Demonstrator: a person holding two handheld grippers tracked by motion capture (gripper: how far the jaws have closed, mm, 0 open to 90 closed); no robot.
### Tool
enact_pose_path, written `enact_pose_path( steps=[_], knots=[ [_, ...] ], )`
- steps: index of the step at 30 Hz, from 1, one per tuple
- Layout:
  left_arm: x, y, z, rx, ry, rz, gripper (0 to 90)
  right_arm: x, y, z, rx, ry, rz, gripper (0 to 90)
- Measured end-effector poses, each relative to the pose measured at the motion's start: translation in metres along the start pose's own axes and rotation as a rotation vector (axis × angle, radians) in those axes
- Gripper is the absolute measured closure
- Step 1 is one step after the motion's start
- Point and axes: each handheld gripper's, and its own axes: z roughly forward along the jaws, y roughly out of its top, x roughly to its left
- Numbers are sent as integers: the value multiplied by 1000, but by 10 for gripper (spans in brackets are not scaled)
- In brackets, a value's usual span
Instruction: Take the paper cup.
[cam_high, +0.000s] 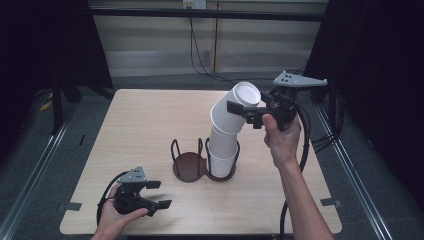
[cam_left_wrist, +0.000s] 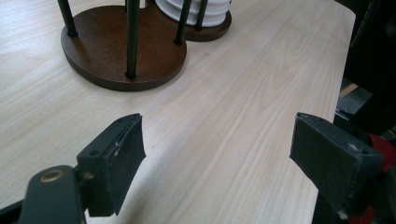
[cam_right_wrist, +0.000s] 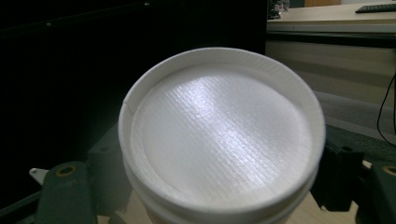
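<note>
A stack of upside-down white cups (cam_high: 223, 147) stands in the right ring of a brown two-ring cup holder (cam_high: 189, 168); its left ring is empty. The top cup (cam_high: 246, 93) tilts to the right, off the stack, and my right gripper (cam_high: 240, 104) is shut on it from the right. In the right gripper view the cup's round bottom (cam_right_wrist: 219, 140) sits between the jaws of the right gripper (cam_right_wrist: 219, 182). My left gripper (cam_high: 161, 194) rests low at the table's front left, open with nothing in it. The left gripper (cam_left_wrist: 217, 149) faces the holder's base (cam_left_wrist: 107, 51) and the cup stack (cam_left_wrist: 196, 11).
The light wooden table (cam_high: 150, 125) has bare wood around the holder. Black cables (cam_high: 305, 150) trail from the right gripper past the table's right edge. Dark curtains stand at both sides, and a pale wall panel lies beyond the far edge.
</note>
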Motion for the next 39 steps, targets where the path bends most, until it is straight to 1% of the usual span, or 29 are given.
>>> enact_pose_path(
  steps=[5,6,10,11,14,19,22,23,24,26,27,28,29,32,34,37,39],
  knots=[
    [0,0,1,6,-6,2,176,-2,0,-7,-18,4,16,228],
    [-1,0,1,7,-9,0,176,-2,0,-11,-35,1,16,228],
    [-1,0,2,12,-12,4,176,-2,2,-15,-43,4,17,228],
    [-1,0,2,10,-13,1,176,-2,3,-19,-43,1,20,228],
    [-1,0,2,8,-9,-1,176,-4,3,-21,-42,-4,25,228],
    [0,0,1,6,-6,-1,176,-9,0,-35,-55,-6,39,228],
    [0,0,0,-1,-3,-3,175,-11,-1,-44,-45,-24,41,228],
    [0,0,0,-1,-3,-3,175,-11,-1,-44,-45,-24,41,228],
    [0,0,0,-6,-6,-7,175,-12,-3,-49,-40,-34,42,228],
    [0,0,0,-9,-6,-8,176,-12,-6,-53,-33,-39,45,228],
    [0,0,0,-11,-3,-7,176,-12,-6,-53,-33,-39,45,228],
    [0,0,0,-15,-4,-8,176,-13,-9,-56,-23,-53,43,228],
    [0,0,0,-20,-5,-13,176,-13,-10,-57,-18,-54,42,228],
    [-2,1,2,-21,-9,-6,176,-12,-15,-59,5,-78,44,228],
    [-3,2,2,-31,-11,2,176,-13,-17,-62,1,-77,48,228],
    [-5,3,3,-32,-12,19,175,-13,-23,-64,14,-79,51,228],
    [-5,3,4,-42,-19,15,175,-13,-28,-64,21,-78,57,228]
  ],
)
